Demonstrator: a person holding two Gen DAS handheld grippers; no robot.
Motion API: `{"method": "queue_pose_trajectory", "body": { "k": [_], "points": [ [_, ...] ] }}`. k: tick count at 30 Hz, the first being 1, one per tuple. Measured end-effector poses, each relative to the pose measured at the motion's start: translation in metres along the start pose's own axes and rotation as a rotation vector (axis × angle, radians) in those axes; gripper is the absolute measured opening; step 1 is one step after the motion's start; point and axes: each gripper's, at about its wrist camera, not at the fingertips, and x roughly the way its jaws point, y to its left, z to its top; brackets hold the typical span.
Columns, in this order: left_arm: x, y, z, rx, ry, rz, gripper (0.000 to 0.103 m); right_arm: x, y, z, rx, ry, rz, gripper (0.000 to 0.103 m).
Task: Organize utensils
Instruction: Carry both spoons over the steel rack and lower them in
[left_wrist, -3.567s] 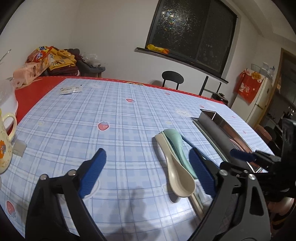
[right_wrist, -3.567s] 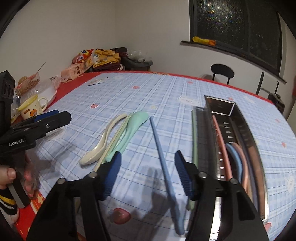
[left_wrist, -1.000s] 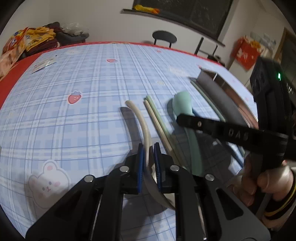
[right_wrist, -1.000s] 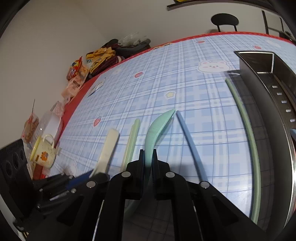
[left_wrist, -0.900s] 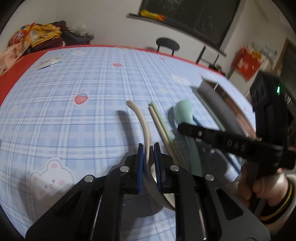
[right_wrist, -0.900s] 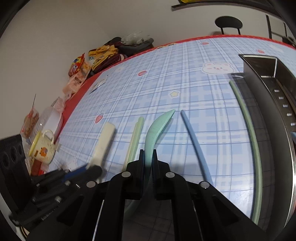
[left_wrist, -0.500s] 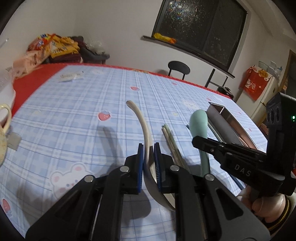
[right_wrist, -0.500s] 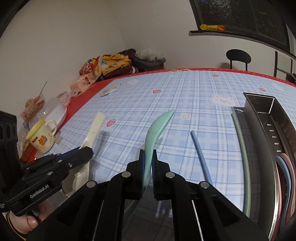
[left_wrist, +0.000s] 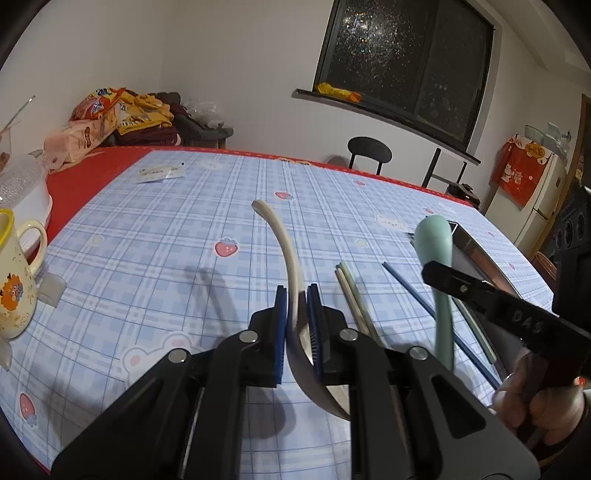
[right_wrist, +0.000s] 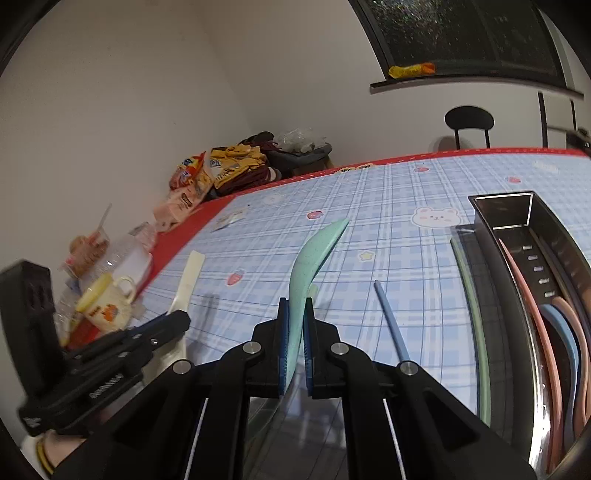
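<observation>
Above tablecloth (left_wrist: 155, 236): gripper (left_wrist: 295, 314) clamps cream spoon (left_wrist: 284, 251).

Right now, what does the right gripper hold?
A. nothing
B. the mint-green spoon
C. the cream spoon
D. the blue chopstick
B: the right gripper is clamped on the mint-green spoon, lifted off the table; the cream spoon sits in the left gripper, and the blue chopstick lies on the cloth.

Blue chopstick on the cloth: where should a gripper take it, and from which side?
The blue chopstick lies flat on the checked tablecloth, apart from its neighbours, beside the metal tray. Probably best gripped near mid-length from above, jaws across its thin shaft. Both grippers are occupied: the left gripper holds the cream spoon, the right gripper the green spoon.
</observation>
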Motion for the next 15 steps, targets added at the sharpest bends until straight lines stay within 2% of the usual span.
{"method": "queue_pose_trajectory", "body": {
  "k": [2, 7, 12, 15],
  "points": [
    [-0.003, 0.001, 0.001, -0.014, -0.006, 0.013, 0.015, -0.012, -0.001, 0.005, 0.002, -0.014, 0.027, 0.008],
    [-0.02, -0.01, 0.013, -0.04, -0.033, -0.022, 0.015, -0.056, -0.014, 0.021, -0.045, -0.056, 0.079, 0.008],
    [-0.031, -0.049, 0.029, -0.027, -0.039, -0.111, 0.015, -0.091, -0.051, 0.036, -0.106, -0.072, 0.072, 0.008],
    [-0.027, -0.085, 0.033, -0.004, -0.023, -0.171, 0.015, -0.099, -0.081, 0.043, -0.09, -0.062, 0.052, 0.008]
  ]
}}
